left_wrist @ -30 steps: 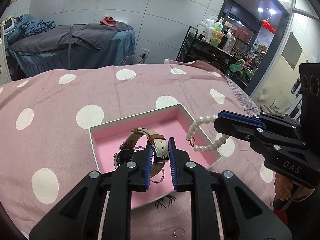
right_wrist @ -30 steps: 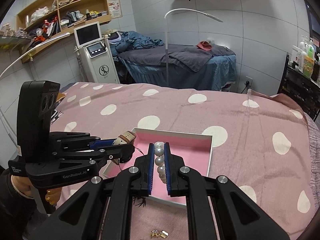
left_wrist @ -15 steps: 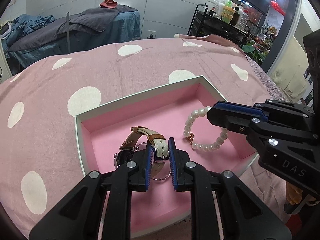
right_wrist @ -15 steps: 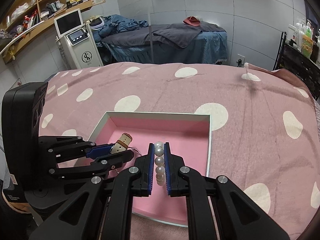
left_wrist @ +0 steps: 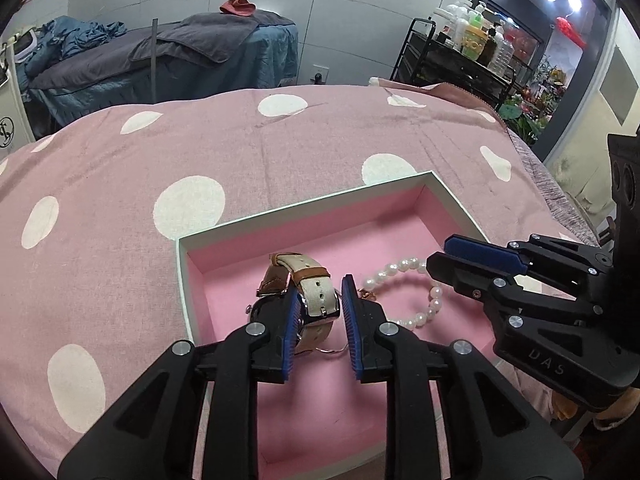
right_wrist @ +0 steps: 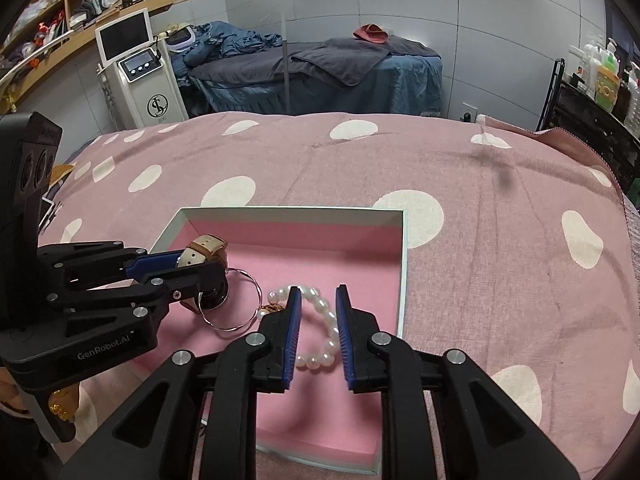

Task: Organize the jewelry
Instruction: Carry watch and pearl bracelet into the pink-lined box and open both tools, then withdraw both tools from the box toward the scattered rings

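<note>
A white box with a pink lining [left_wrist: 304, 208] [right_wrist: 403, 264] lies on the polka-dot bed. A watch with a tan strap [left_wrist: 310, 286] [right_wrist: 204, 246] rests on the lining between the parted jaws of my left gripper [left_wrist: 319, 312] [right_wrist: 188, 264]. A pearl bracelet [left_wrist: 416, 300] [right_wrist: 322, 312] lies on the lining between the parted jaws of my right gripper [right_wrist: 317, 316] [left_wrist: 440, 258]. A thin silver hoop [right_wrist: 240, 300] lies beside the watch. Both grippers are open and low inside the box.
The pink cloth with white dots [left_wrist: 192, 148] covers the bed all round the box. A massage bed with grey towels [right_wrist: 340, 60], a white machine [right_wrist: 140, 76] and a black trolley of bottles [left_wrist: 468, 52] stand beyond.
Both grippers have lowered into the box and opened. The watch and the pearl bracelet, held before, now lie on the pink lining between the parted jaws.
</note>
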The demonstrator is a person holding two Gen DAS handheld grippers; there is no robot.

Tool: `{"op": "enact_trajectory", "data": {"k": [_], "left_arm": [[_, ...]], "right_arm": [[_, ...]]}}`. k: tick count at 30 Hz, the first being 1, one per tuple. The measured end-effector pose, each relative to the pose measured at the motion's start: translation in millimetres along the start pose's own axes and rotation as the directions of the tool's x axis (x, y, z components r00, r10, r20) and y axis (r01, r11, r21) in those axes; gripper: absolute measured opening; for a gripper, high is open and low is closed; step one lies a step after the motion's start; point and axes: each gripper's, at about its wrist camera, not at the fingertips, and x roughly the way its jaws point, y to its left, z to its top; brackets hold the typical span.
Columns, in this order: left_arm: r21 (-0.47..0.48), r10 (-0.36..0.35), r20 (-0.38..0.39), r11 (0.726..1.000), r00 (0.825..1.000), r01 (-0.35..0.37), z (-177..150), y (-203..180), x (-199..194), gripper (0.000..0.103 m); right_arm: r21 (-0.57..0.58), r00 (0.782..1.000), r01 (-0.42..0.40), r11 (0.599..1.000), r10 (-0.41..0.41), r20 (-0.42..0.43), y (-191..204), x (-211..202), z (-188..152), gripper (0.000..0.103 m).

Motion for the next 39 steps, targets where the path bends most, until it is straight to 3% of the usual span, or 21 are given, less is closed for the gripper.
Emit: {"op": "enact_trajectory", "data": {"k": [5, 7, 10, 17, 27, 39], "left_arm": [[0.000, 0.004, -0.001, 1.000, 1.000, -0.004, -6, 2, -4, 0.037], [0.008, 0.003, 0.008, 1.000, 1.000, -0.003, -7, 0, -9, 0.050], [-0.011, -0.013, 0.063, 1.000, 0.998, 0.013, -6, 2, -25, 0.068], [-0.068, -0.066, 0.187, 0.995, 0.980, 0.080, -16, 5, -81, 0.093], [-0.004, -0.023, 0.240, 1.000, 0.970, 0.025, -81, -7, -134, 0.097], [0.044, 0.077, 0.191, 0.995, 0.979, -0.087, -160, -22, -135, 0.097]], "right_arm": [[0.005, 1.000, -0.002, 1.000, 0.002, 0.012, 0, -4, 0, 0.029], [0.007, 0.999, 0.002, 1.000, -0.002, 0.034, 0, -10, 0, 0.036], [0.023, 0.998, -0.002, 1.000, 0.000, 0.064, -2, -23, -1, 0.048], [0.036, 0.995, 0.027, 0.999, -0.030, 0.098, -4, -58, -14, 0.072], [-0.007, 0.995, 0.020, 1.000, -0.019, 0.102, 11, -94, -59, 0.076], [-0.044, 0.998, 0.021, 0.999, -0.018, 0.061, 34, -105, -117, 0.076]]}}
